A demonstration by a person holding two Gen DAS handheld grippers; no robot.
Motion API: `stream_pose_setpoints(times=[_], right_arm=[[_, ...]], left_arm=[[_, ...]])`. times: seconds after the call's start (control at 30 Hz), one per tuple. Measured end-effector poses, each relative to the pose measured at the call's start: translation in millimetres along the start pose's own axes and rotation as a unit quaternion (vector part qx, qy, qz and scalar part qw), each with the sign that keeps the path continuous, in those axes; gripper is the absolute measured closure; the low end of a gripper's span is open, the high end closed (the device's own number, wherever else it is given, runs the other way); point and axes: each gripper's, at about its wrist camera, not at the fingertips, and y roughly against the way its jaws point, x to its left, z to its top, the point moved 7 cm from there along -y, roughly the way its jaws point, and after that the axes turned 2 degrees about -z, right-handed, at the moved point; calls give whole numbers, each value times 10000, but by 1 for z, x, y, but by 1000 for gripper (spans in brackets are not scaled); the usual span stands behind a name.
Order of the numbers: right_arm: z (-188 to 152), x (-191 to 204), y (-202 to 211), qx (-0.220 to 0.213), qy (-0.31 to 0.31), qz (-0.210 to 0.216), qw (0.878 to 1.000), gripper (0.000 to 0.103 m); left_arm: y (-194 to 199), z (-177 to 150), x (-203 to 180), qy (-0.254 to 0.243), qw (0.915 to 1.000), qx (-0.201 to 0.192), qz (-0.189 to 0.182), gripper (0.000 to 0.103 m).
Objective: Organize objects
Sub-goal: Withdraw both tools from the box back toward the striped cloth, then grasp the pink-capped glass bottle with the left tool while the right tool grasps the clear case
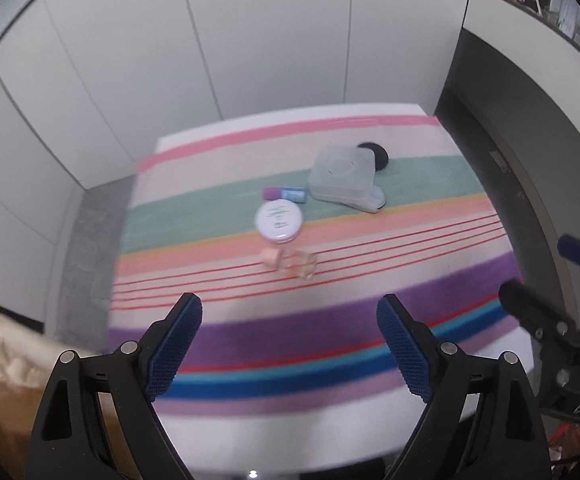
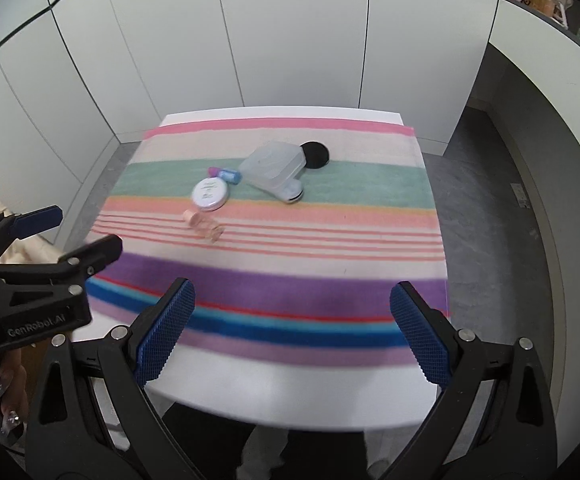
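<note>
On the striped cloth (image 1: 409, 312) (image 2: 329, 224) lie a translucent lidded box (image 1: 341, 174) (image 2: 272, 166), a black round disc (image 1: 377, 154) (image 2: 315, 154) behind it, and a white flat item (image 1: 371, 200) (image 2: 290, 192) poking out under the box. Near them rest a small purple-and-blue tube (image 1: 284, 193) (image 2: 226, 174), a round white compact (image 1: 278, 220) (image 2: 210, 194) and a clear pink bottle (image 1: 290, 265) (image 2: 204, 226) on its side. My left gripper (image 1: 290, 312) (image 2: 80, 232) is open and empty above the cloth's near part. My right gripper (image 2: 291, 300) (image 1: 541, 276) is open too, holding nothing.
The small white table (image 2: 290, 396) stands against white cabinet doors (image 2: 297, 40); grey floor runs left and right of it. A counter with shelves (image 2: 549, 92) curves along the right. A hand (image 2: 6, 400) holds the left gripper; legs show under the table's near edge.
</note>
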Motion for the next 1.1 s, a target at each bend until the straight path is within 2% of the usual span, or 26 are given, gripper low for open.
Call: stream_pose_setpoints(times=[0.13, 0.3, 0.4, 0.43, 0.47, 0.5, 0.67, 0.8, 0.87, 0.9, 0.93, 1.0, 1.1], right_arm=[[16, -17, -47, -61, 3, 101, 9999, 4], [36, -23, -96, -158, 180, 339, 9991, 4], [42, -14, -125, -166, 320, 618, 9974, 4], [43, -10, -134, -163, 368, 697, 9968, 4], [45, -7, -141, -160, 401, 732, 9964, 4], [46, -3, -151, -158, 446, 784, 9958, 4], [52, 11, -189, 4, 309, 1229, 9919, 4], [58, 25, -212, -62, 666, 922, 9935, 4], [59, 35, -221, -54, 956, 758, 9925, 15], [59, 40, -224, -115, 1154, 558, 9917, 23], [60, 46, -223, -229, 1334, 504, 9895, 40], [59, 54, -219, -122, 1410, 529, 9885, 61], [52, 60, -206, -50, 1329, 614, 9892, 62]], left_arm=[[-72, 9, -10, 27, 9997, 224, -111, 13], [-131, 13, 3, 167, 9992, 310, 200, 13], [-148, 14, 10, 216, 9992, 293, 179, 13], [-153, 15, 12, 195, 9995, 237, 124, 16], [-156, 17, 10, 165, 9997, 168, 60, 22], [-157, 18, 7, 114, 9999, 102, -29, 38], [-163, 26, 4, 203, 9996, -71, -157, 39], [-162, 23, 6, 168, 9997, 28, -172, 39], [-162, 20, 10, 246, 9994, 135, -179, 39], [-161, 18, 13, 303, 9992, 179, -166, 39], [-159, 17, 17, 359, 9990, 210, -143, 39], [-153, 17, 21, 390, 9990, 202, -109, 39], [-134, 17, 23, 297, 9995, 98, -45, 39]])
